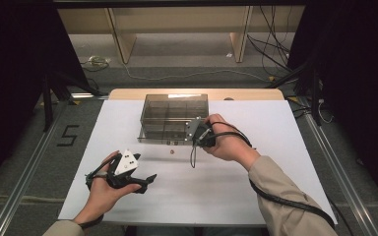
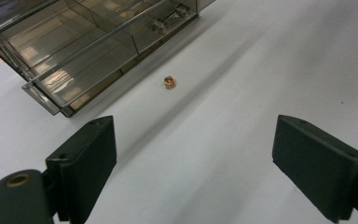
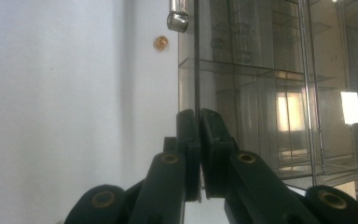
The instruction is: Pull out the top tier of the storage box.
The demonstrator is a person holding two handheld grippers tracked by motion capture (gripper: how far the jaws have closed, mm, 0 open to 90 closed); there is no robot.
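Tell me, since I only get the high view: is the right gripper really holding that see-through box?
Observer: Yes. In the right gripper view, the right gripper has its jaws shut on a thin edge of the box.
Operator: And the speck in front of the box?
Observer: The left gripper view shows a small brass nut lying on the table, apart from the box.
Operator: Is the left gripper shut too?
Observer: No. The left gripper has its jaws wide apart with nothing between them.
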